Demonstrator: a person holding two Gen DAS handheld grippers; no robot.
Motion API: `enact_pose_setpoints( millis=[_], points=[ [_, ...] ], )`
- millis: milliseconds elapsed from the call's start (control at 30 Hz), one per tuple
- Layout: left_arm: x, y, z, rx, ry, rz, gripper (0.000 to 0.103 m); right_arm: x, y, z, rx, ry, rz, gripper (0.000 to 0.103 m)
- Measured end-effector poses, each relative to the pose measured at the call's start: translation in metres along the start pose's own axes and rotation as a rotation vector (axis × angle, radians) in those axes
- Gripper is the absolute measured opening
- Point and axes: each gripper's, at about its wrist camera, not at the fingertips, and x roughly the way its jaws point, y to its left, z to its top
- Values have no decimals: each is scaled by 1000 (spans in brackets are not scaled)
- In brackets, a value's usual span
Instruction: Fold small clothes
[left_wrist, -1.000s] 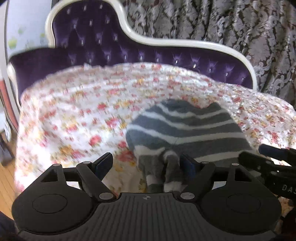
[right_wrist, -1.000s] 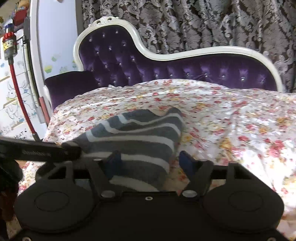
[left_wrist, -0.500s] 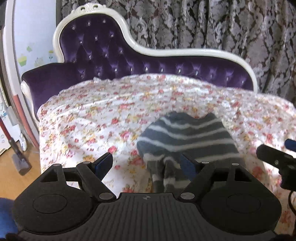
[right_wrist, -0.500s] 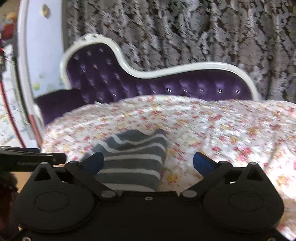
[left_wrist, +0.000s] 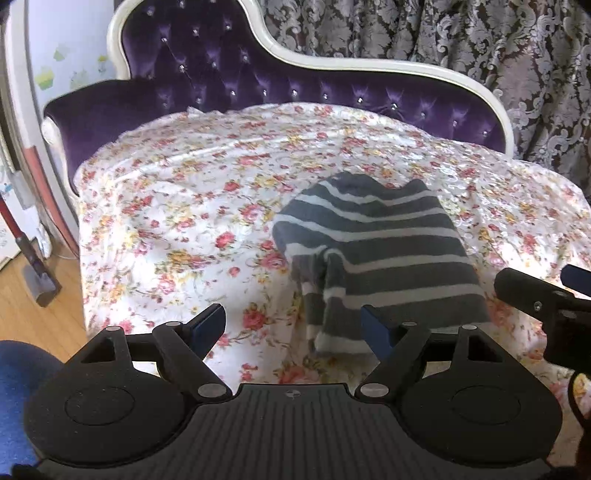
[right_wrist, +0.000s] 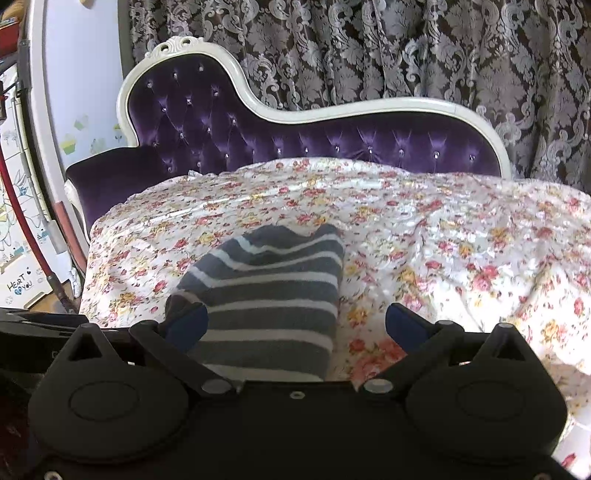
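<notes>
Garment: I see a striped knit piece (left_wrist: 376, 258), grey with white bands, lying folded on the floral sheet (left_wrist: 184, 221) that covers the purple chaise (left_wrist: 221, 66).
Left gripper (left_wrist: 293, 325): mine is spread wide, holding nothing, poised just short of the garment's near hem.
Right gripper (right_wrist: 295, 325): also spread and empty; its left fingertip (right_wrist: 186, 326) overlaps the knit's near corner in the right view, though I cannot tell if it touches.
Handling: I judge the knit light, soft and floppy, liable to sag and unfold if lifted by one point; the sheet beneath looks loose and may come up with it.
Where to hold: I would pinch the near hem at both corners, through all layers.
Writing: "HEART YOU" reads on the white door (right_wrist: 22, 284) at far left; I can read no label on the garment.
</notes>
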Motion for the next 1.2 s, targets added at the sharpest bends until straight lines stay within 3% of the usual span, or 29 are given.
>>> enact_pose_setpoints(
  millis=[367, 667, 1200],
  points=[
    [-4, 8, -7, -67, 23, -22, 78, -3, 2, -4, 15, 34, -35, 102],
    [7, 15, -14, -101, 85, -2, 78, -5, -1, -9, 82, 53, 5, 102],
    [9, 12, -16, -78, 110, -10, 78, -3, 7, -14, 54, 77, 1, 102]
  ],
)
